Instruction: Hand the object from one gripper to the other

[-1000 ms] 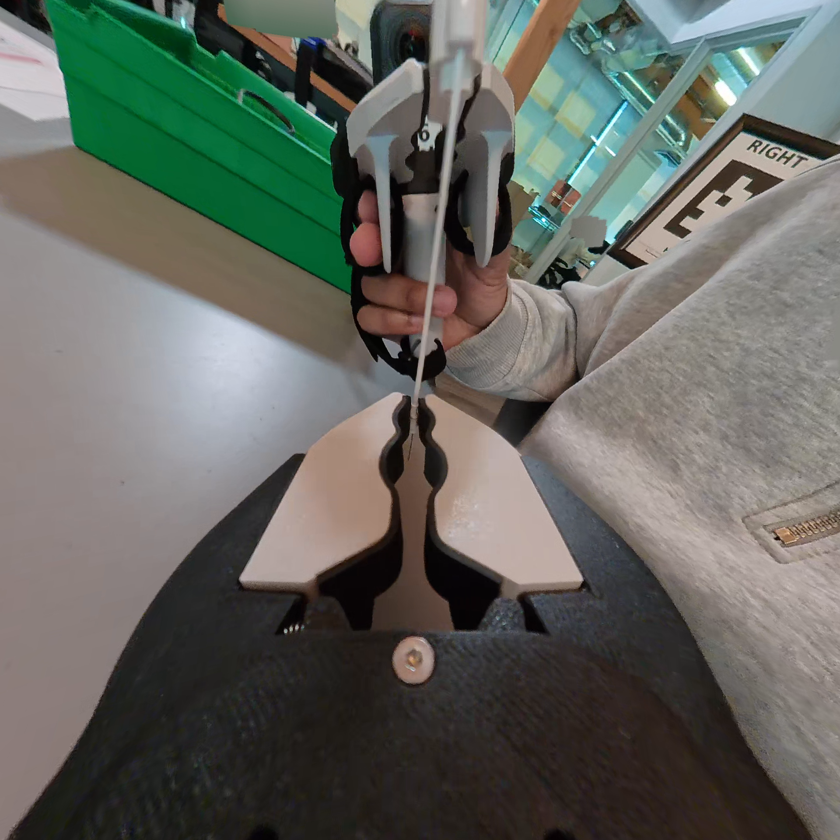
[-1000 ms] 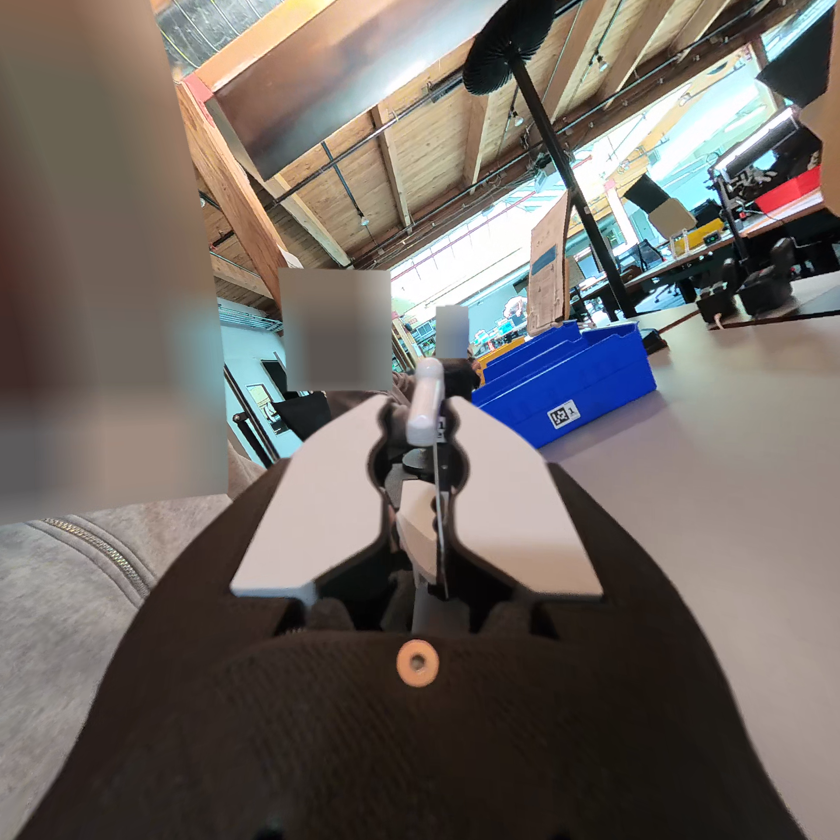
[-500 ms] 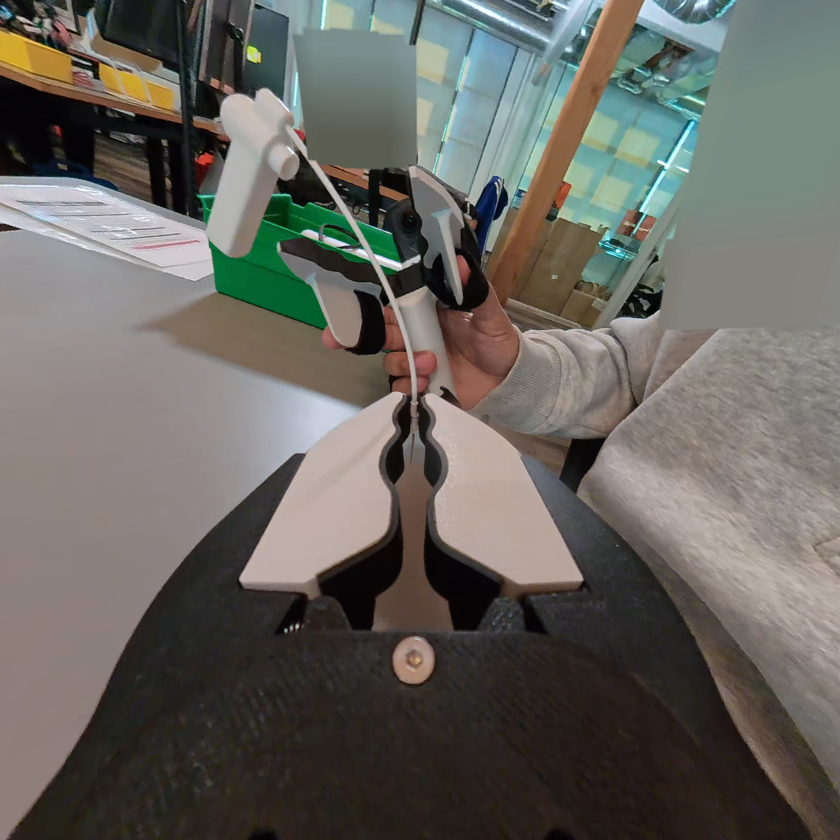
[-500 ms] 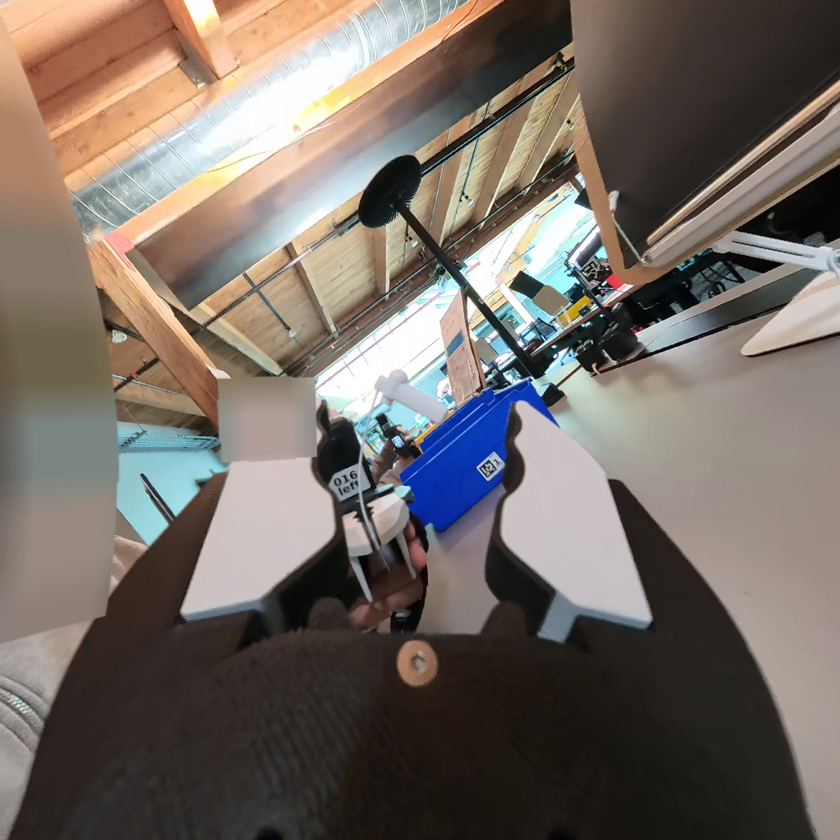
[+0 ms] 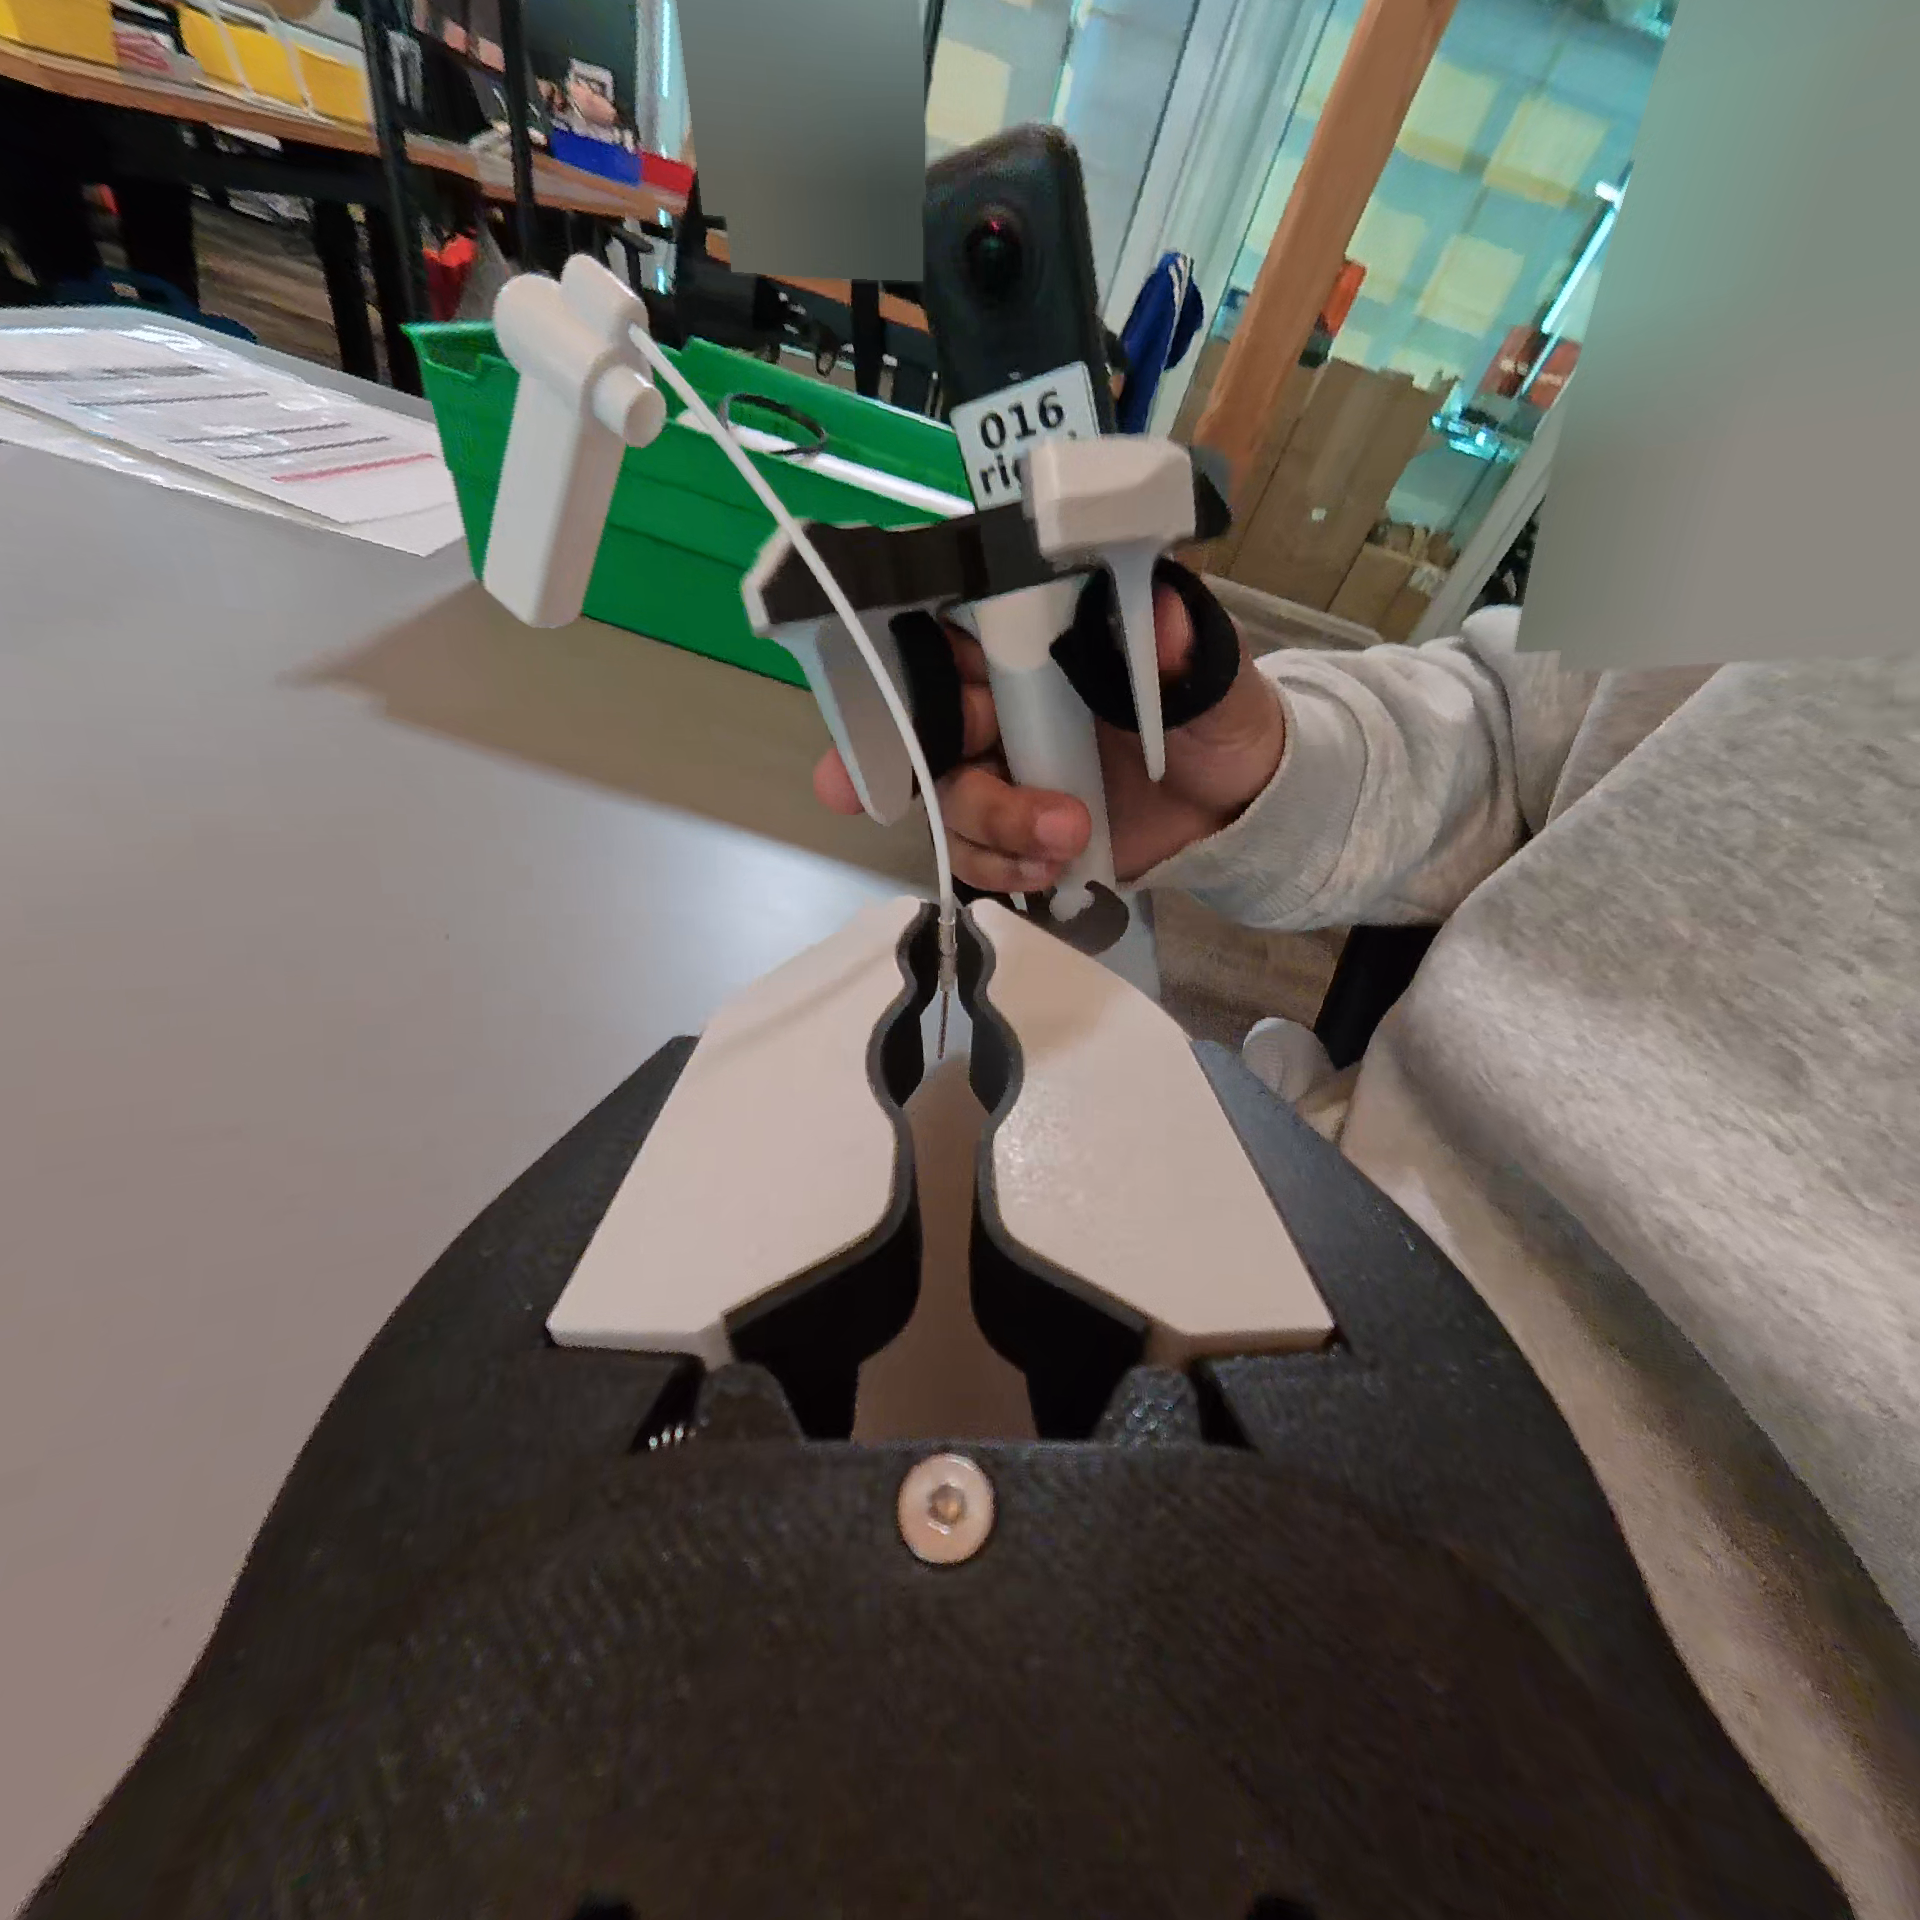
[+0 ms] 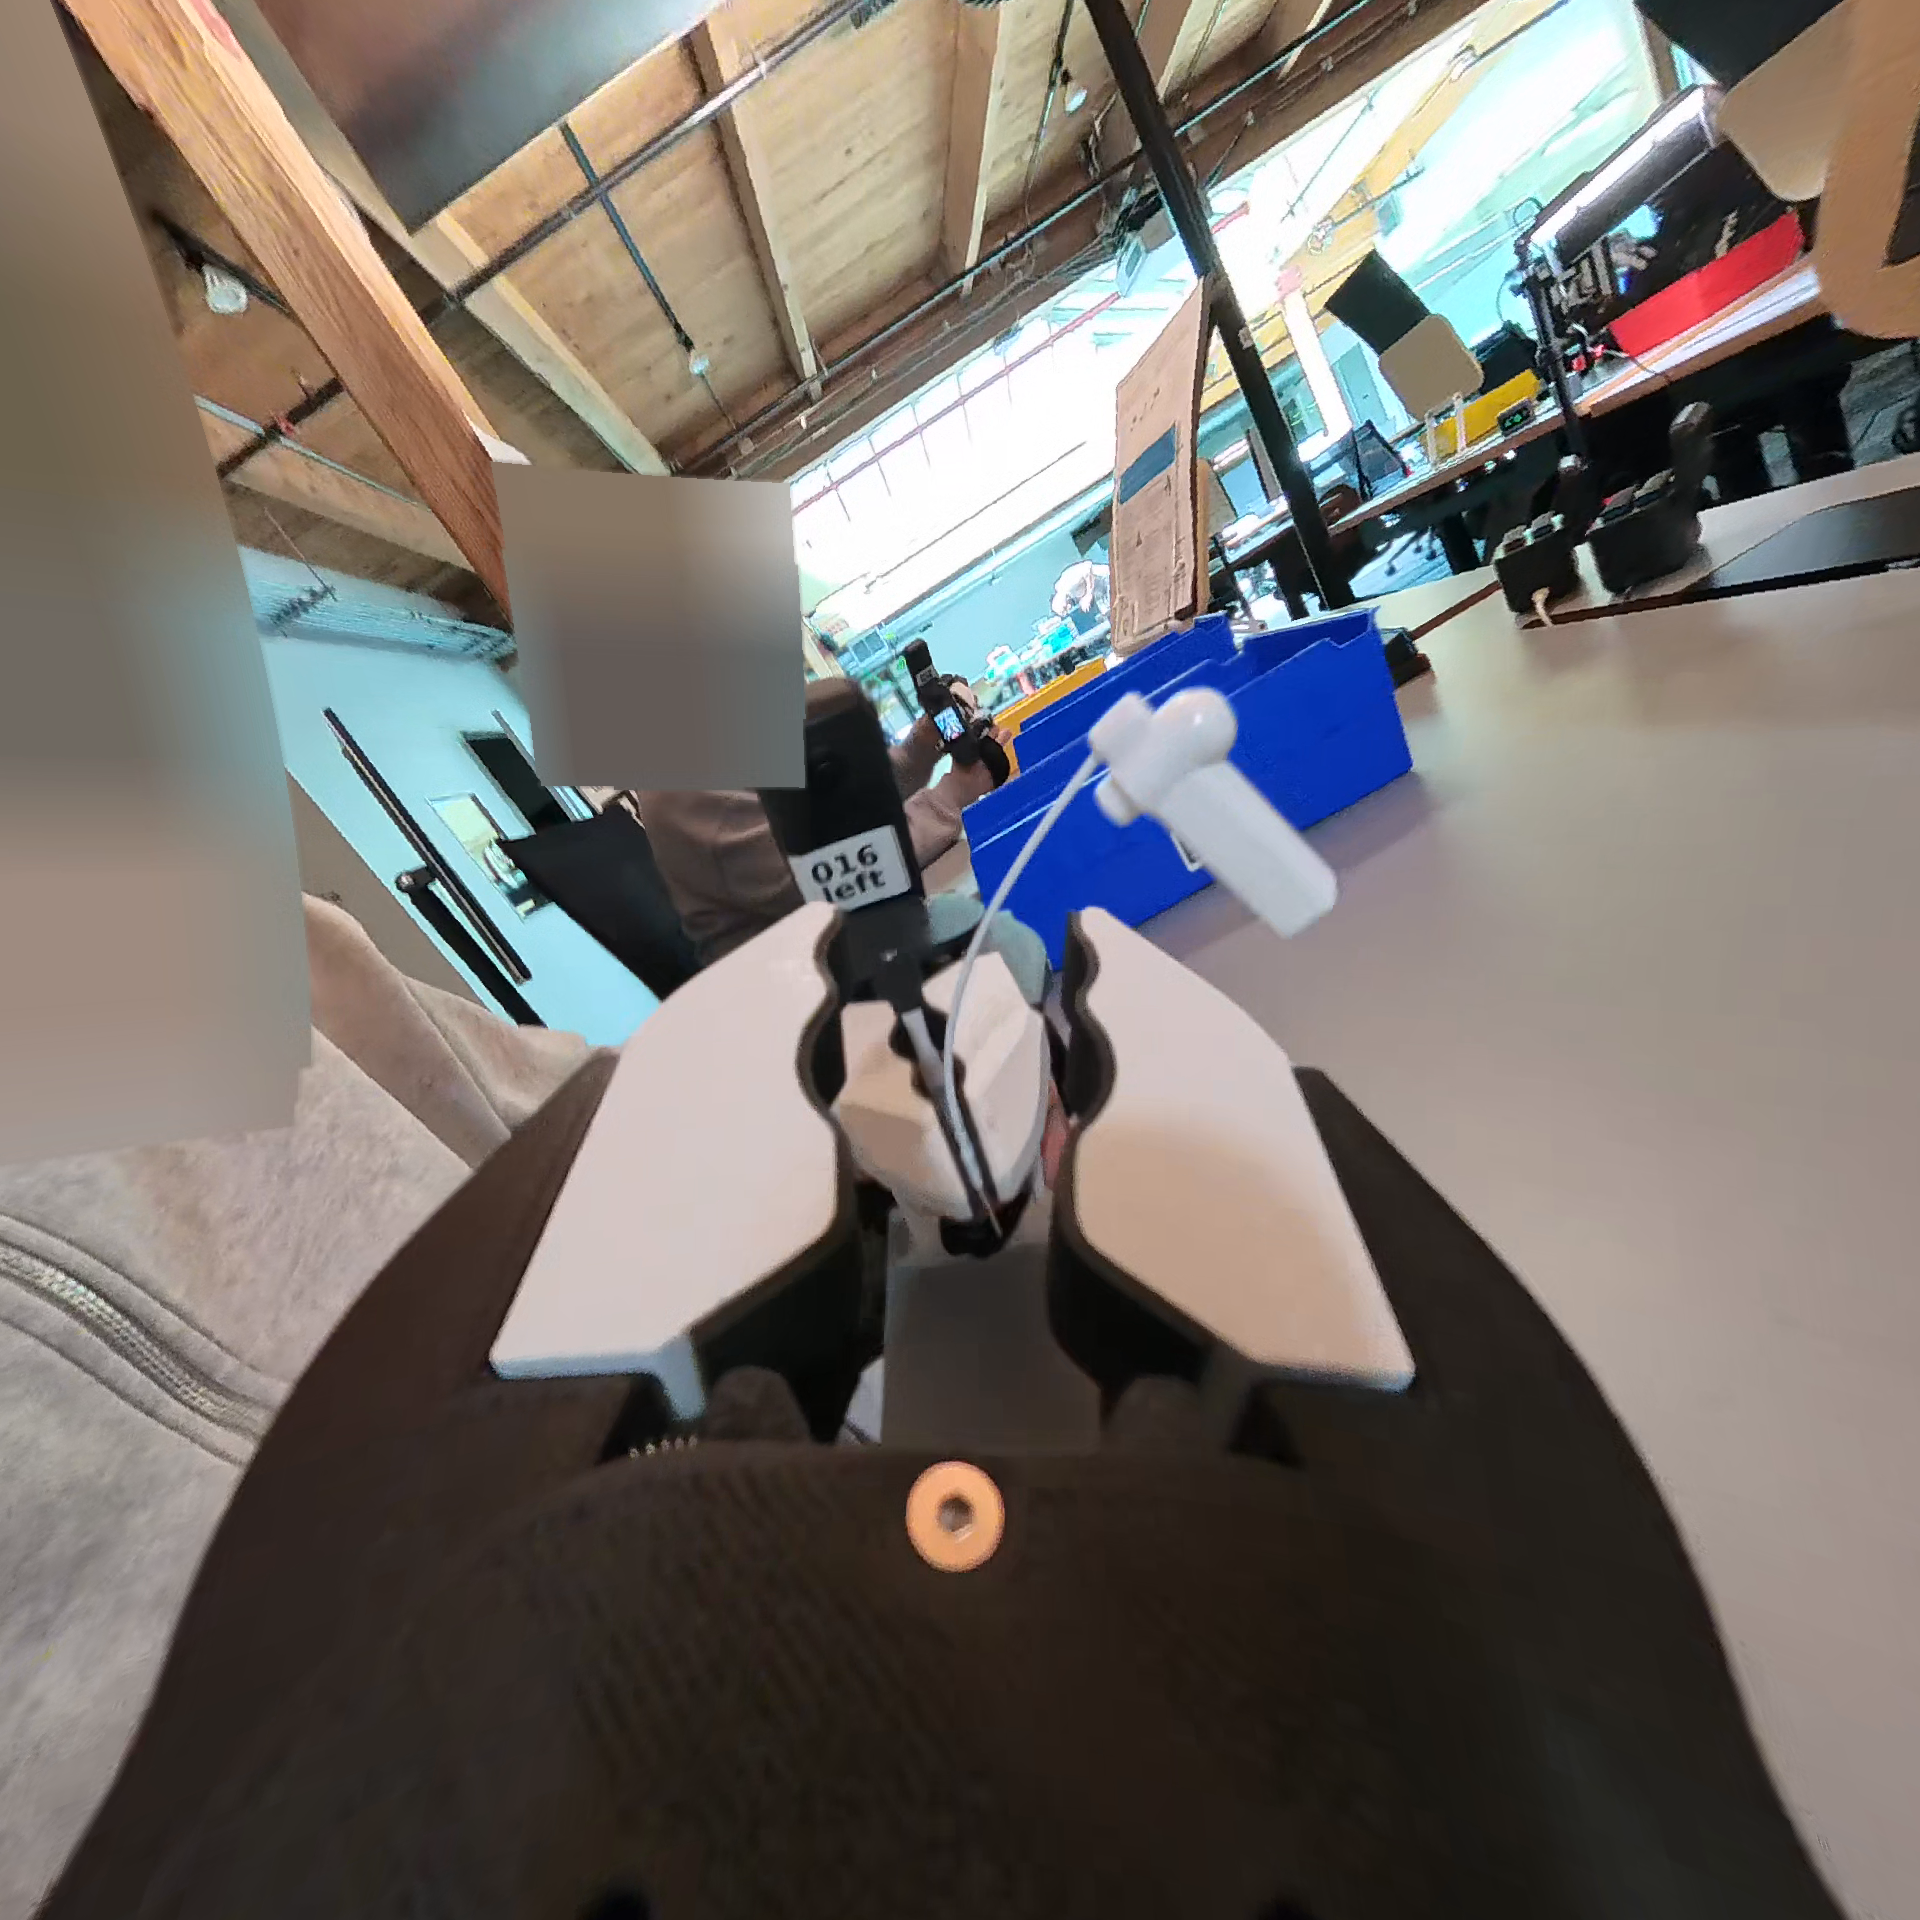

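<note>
While its jaws pinch the thin metal pin end of a white cord, the left gripper [image 5: 943,914] holds a white tag [image 5: 556,457] aloft at 11 o'clock above the grey worktop [image 5: 260,883]. Facing it at 1 o'clock, the right gripper [image 5: 1003,769], held in a hand [image 5: 1091,790], has its jaws spread and empty. A green bin [image 5: 675,540] sits behind.

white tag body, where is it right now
In the left wrist view the white tag body hangs in the air at upper left, before the green bin, its cord pinched in the left gripper.
</note>
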Motion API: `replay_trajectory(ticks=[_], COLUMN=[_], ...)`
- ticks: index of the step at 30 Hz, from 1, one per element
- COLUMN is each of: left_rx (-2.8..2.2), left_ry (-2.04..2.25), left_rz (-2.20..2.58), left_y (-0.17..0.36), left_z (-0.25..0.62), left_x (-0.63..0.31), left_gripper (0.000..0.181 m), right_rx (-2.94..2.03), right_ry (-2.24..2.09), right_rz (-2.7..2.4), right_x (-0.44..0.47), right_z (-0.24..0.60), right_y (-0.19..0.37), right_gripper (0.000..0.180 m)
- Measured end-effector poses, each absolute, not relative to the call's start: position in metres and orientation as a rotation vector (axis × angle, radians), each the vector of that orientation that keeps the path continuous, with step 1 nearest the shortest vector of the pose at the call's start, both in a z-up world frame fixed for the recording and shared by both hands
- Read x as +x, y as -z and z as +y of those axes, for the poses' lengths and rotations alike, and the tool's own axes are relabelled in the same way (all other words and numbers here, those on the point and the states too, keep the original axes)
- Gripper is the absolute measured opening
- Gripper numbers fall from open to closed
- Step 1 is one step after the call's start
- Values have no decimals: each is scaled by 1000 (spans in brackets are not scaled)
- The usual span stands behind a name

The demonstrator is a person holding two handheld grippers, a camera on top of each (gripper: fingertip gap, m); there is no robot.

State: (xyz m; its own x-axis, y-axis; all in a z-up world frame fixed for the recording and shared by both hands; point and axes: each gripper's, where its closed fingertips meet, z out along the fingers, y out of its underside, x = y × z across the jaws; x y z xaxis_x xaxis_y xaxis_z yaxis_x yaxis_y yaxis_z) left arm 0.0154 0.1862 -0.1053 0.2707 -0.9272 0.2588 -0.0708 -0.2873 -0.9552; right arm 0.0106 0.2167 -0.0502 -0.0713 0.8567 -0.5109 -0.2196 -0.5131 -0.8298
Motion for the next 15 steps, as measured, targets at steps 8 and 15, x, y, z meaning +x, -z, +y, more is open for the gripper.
replay_trajectory(ticks=[8,15], left_rx=[-1665,-1708], left_ry=[1156,1274], left_rz=[1003,872], left_y=[122,122], left_z=[177,186], left_x=[30,26], left_gripper=[2,27], right_rx=[-1484,-1407], right_ry=[-1800,-1725], right_rz=[-631,-733], right_x=[20,19], right_z=[224,215], right_y=[51,42], right_gripper=[1,1])
